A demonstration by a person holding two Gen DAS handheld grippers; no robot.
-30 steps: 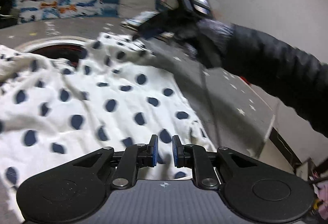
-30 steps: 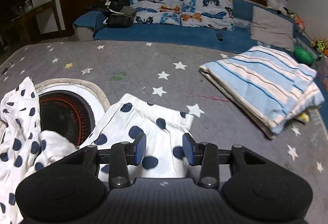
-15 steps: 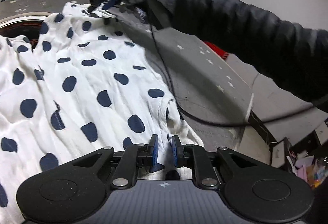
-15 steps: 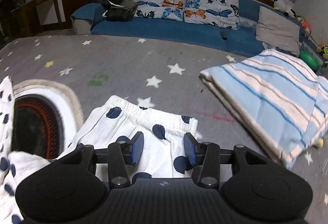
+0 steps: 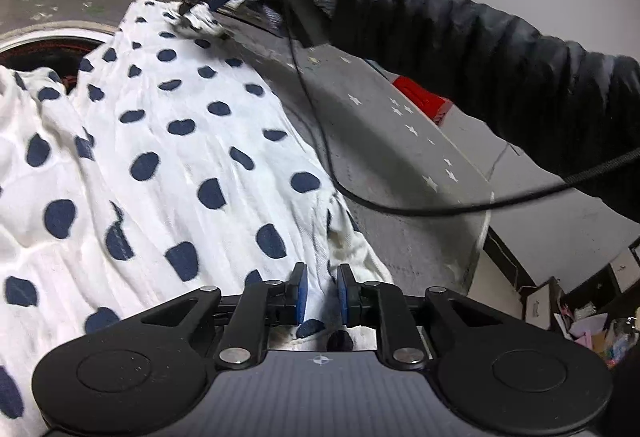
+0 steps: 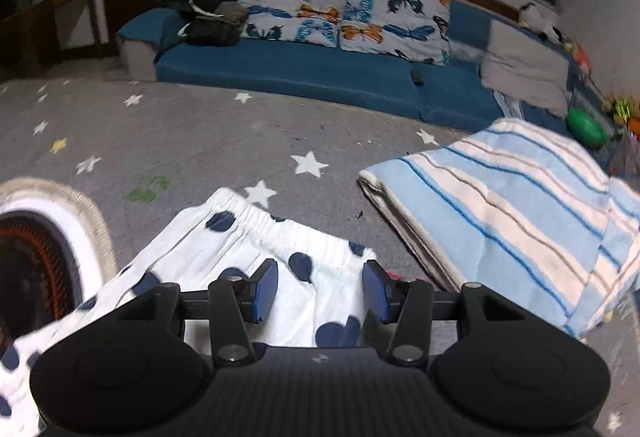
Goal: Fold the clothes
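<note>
A white garment with navy dots (image 5: pixel 192 165) lies spread on the grey star-print surface (image 5: pixel 400 141). My left gripper (image 5: pixel 321 293) sits low at the garment's near edge. Its jaws are opening, a fold of the cloth stands between the pads, and the pads no longer pinch it. The right gripper (image 5: pixel 208 3) is at the far end of the garment, held by a dark-sleeved arm (image 5: pixel 480 49). In the right wrist view that gripper (image 6: pixel 320 289) hovers over the elastic waistband (image 6: pixel 280 225). Its jaws are opening wide, with cloth below them and nothing gripped.
A folded blue-striped blanket (image 6: pixel 500 221) lies to the right of the waistband. A round dark opening with a woven rim (image 6: pixel 96 233) sits at the left, partly under the garment. Blue cushions with butterfly pillows (image 6: pixel 348 17) line the back. The surface's edge (image 5: pixel 480 229) is near; a cable (image 5: pixel 400 207) hangs across.
The garment now lies stretched flatter between the two grippers. The right gripper slid to the far waistband and spread its jaws. The left gripper sank to the near edge and its pads parted slightly.
</note>
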